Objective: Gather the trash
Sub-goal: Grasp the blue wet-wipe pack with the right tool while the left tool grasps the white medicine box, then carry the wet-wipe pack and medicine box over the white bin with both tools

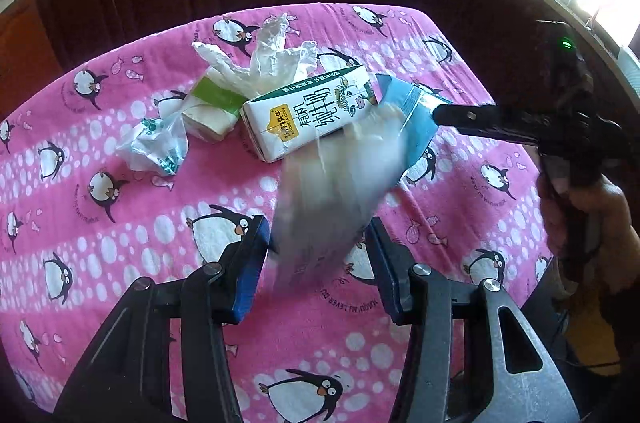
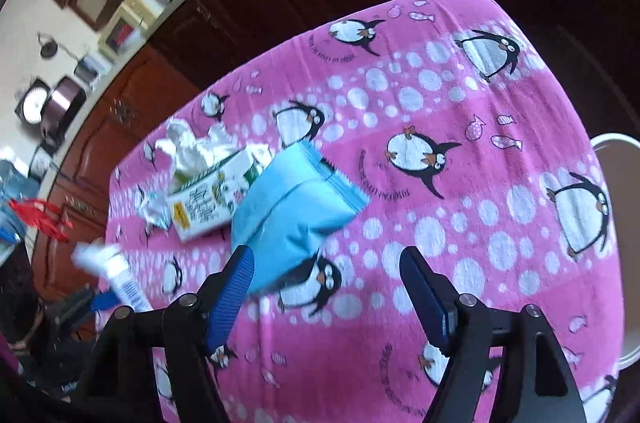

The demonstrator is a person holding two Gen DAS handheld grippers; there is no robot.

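1. Currently your left gripper (image 1: 316,223) has its fingers spread, and a blurred white packet (image 1: 328,183) stands between them. It does not look clamped, though the blur hides whether it touches either pad.
2. Your right gripper (image 2: 327,251) is also spread. The blue packet (image 2: 292,215) lies just ahead of its fingers and toward the left one, with its lower corner at or against that finger's tip.
3. I judge the step to be gripping these 2 pieces. Centre each packet between the pads before you squeeze, and take it across its flat body, not by a corner, since soft film will probably slip or fold.
4. Close slowly on the blue packet, because pushing it forward could shove the milk carton (image 1: 308,111) touching its far side.
5. Beyond the carton from your left fingers sit a green-and-white tissue pack (image 1: 208,111), crumpled clear plastic (image 1: 276,63) and a small printed wrapper (image 1: 156,147), all on the pink penguin tablecloth (image 1: 120,223). Those remain to collect.
6. A white round rim (image 2: 612,143) shows far right of your right fingers, past the table edge. It may be the bin, but it is cut off.
7. Hard to make out:
   - Motion blur smears the white packet, so its print and true shape are unreadable.
   - From the left wrist, only 1 right finger shows.
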